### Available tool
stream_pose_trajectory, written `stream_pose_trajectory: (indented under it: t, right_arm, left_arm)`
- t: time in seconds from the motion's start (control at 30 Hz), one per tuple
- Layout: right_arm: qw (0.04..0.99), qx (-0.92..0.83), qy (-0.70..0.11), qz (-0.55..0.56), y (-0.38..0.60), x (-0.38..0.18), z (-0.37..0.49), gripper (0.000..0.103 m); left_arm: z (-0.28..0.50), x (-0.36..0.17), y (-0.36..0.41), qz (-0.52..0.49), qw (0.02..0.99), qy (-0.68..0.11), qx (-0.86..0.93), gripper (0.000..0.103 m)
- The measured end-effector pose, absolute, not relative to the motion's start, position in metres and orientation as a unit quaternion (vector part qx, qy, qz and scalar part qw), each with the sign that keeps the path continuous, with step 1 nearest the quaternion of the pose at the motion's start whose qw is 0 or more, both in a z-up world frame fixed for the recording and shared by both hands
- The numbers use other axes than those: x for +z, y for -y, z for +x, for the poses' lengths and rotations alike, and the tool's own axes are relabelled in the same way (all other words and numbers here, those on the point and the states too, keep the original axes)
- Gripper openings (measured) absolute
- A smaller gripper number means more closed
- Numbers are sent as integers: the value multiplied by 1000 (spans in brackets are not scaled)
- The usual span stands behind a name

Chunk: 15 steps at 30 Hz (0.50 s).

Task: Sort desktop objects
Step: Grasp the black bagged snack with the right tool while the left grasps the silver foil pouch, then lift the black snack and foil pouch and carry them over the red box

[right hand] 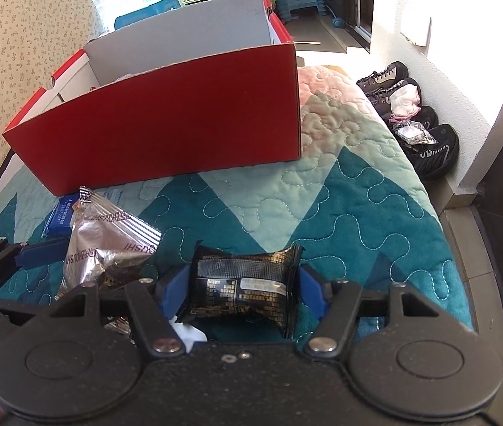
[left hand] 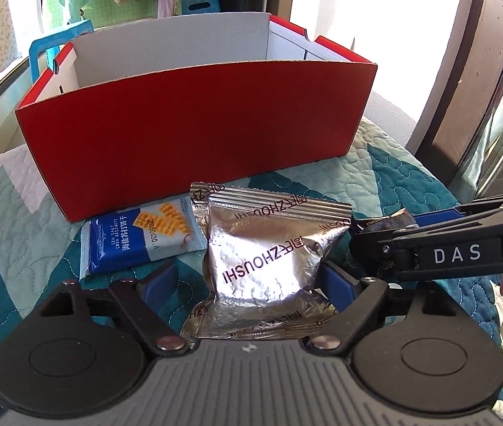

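Quilt (right hand: pixel 340 195): teal and pale zigzag quilted cover; everything here sits on it.
Red box (left hand: pixel 187 135): open-topped cardboard box, red outside and white inside, at the far side of the quilt, long wall facing both cameras.
Shoes (right hand: pixel 425 142): dark pairs on the floor beyond the quilt's right edge, with a pale cloth lying on them.
Left claw (left hand: pixel 251 277): blue pads spread on either side of the silver pouch, the right pad against its edge, the left one a little apart from it.
Right claw (right hand: pixel 244 287): blue pads pressed against both ends of the black packet, pinching it just above the quilt; in the left wrist view it reaches in from the right.
Silver pouch (left hand: pixel 269 248): crinkled foil bag printed ZHOUSHI, lying in front of the red box between the left claw's pads.
Biscuit pack (left hand: pixel 138 238): blue and white soda-biscuit wrapper, flat on the quilt, touching the box's near wall and partly under the silver pouch's left edge.
Black packet (right hand: pixel 244 284): small dark wrapper with gold print, just right of the silver pouch.
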State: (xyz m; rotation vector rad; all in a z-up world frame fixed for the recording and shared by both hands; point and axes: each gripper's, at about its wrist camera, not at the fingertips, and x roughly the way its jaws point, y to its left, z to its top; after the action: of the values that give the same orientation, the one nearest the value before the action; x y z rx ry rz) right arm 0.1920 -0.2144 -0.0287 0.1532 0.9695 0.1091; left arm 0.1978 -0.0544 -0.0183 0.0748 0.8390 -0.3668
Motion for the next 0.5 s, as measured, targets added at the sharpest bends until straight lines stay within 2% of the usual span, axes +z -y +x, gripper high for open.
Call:
stream_pose_trajectory:
  t: [0.1, 0.33, 0.5]
  right_arm:
    - [881, 52, -463, 81, 219, -27, 189, 59]
    - [887, 50, -452, 81, 225, -19, 179, 55]
    - [891, 56, -443, 82, 228, -10, 169, 53]
  left_arm:
    - [194, -15, 56, 27, 895, -404, -186, 66]
    - [187, -9, 53, 25, 897, -401, -182, 54]
    - [180, -1, 48, 27, 900, -396, -182, 51]
